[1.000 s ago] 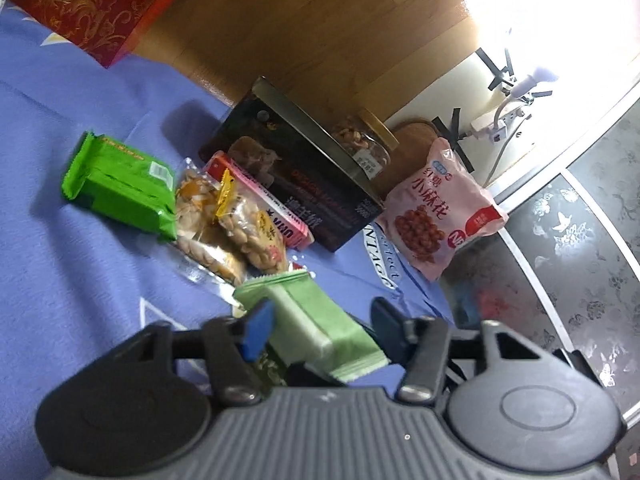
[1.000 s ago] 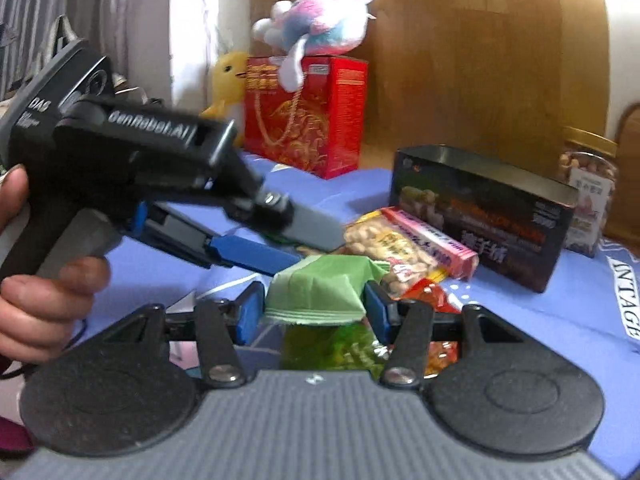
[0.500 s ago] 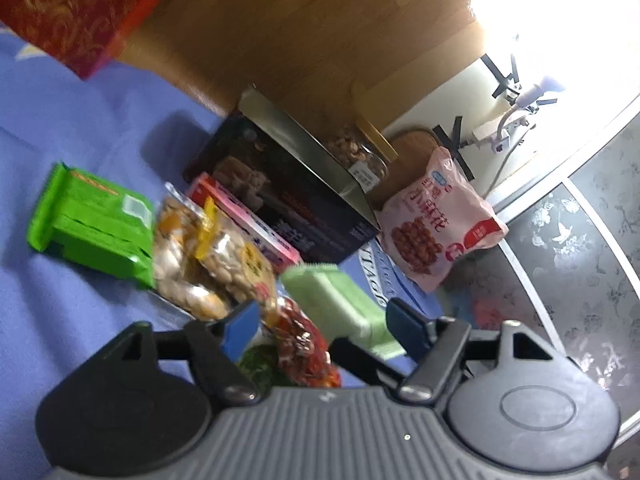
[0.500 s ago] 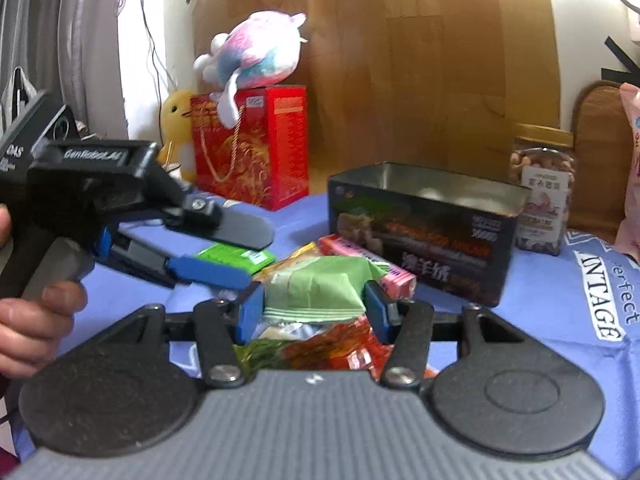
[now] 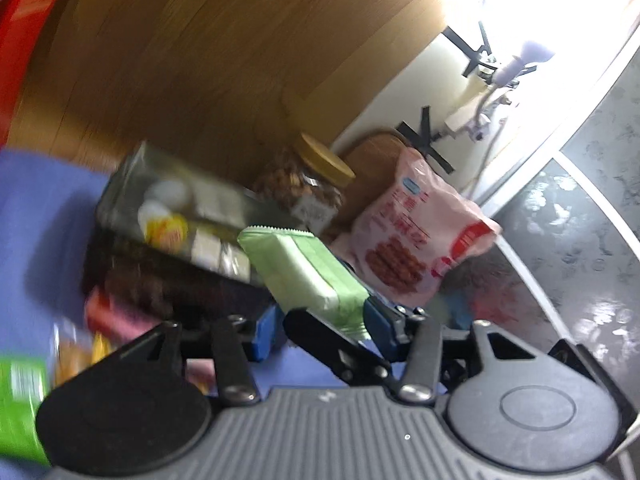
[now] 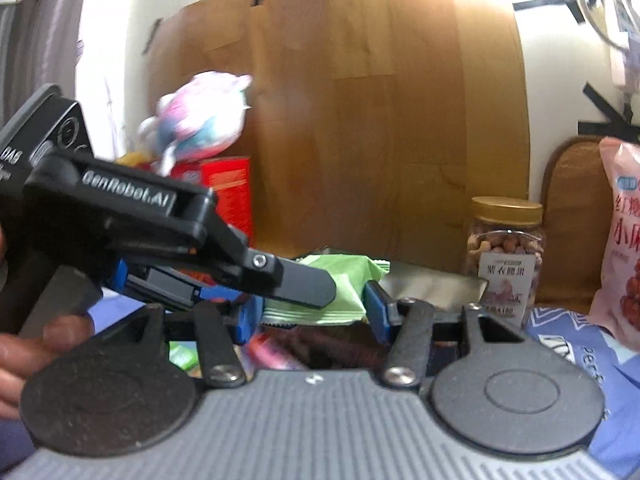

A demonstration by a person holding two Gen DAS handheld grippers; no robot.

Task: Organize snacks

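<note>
The right gripper (image 6: 313, 305) was clenched on a pale green snack packet (image 6: 340, 280), one blue pad against each side of it, and held it off the blue cloth (image 6: 568, 344). From that gripper's left, a black finger (image 6: 304, 286) of the left gripper (image 5: 320, 328) crossed in front of the packet's near edge, with the person's left hand (image 6: 24, 352) on its handle at the frame's edge.

In the left wrist view, the packet's sealed end sat between the left gripper's blue pads. The right-hand pad looked to be touching it, but whether this gripper was squeezing or only straddling it could not be told.

Just below and behind the right gripper's pads lay a blurred pink bar (image 6: 268, 354) and other wrappers. A bright green packet (image 5: 20, 396) lay low to the left of the left gripper.

Directly beyond the held packet stood the open dark tin (image 6: 432, 284), with pale and yellow things inside it (image 5: 168, 216). Further right stood a gold-lidded jar of nuts (image 6: 506, 252), then a pink bag (image 6: 624, 248). Far to the left, a plush toy (image 6: 200, 120) sat on a red box (image 6: 228, 192), against a wooden board (image 6: 360, 120).
</note>
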